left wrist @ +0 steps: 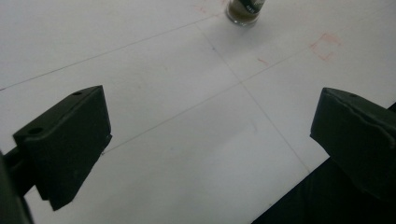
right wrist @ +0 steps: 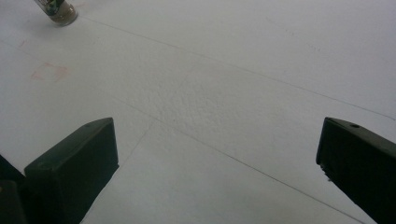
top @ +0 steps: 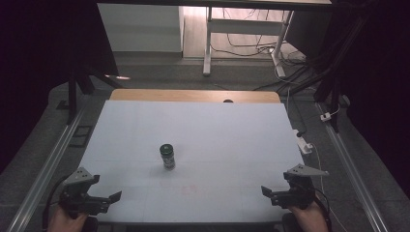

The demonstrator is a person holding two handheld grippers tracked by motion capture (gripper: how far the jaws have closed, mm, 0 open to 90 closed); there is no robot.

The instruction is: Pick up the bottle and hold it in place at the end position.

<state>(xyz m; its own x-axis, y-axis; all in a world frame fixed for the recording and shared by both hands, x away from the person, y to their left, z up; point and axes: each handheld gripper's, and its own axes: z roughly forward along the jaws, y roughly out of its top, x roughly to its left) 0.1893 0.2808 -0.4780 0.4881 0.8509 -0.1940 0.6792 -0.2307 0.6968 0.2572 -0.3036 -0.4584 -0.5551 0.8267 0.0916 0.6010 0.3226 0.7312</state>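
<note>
A small jar (top: 167, 156) with a dark green lid stands upright near the middle of the white table top (top: 217, 130). My left gripper (top: 106, 187) sits at the near left corner, open, with nothing between its jaws. At the near right corner my right gripper (top: 276, 183) is open and empty too. In the left gripper view the jar's base (left wrist: 245, 11) shows at the top edge, far beyond the left gripper (left wrist: 210, 126). In the right gripper view the jar (right wrist: 58, 10) stands at the top left, well away from the right gripper (right wrist: 217, 149).
A faint red square mark (top: 189, 189) lies on the white surface in front of the jar. A wooden strip (top: 193, 95) edges the table's far side. A white power strip (top: 302, 141) hangs off the right edge. Metal rails (top: 48, 164) flank the table.
</note>
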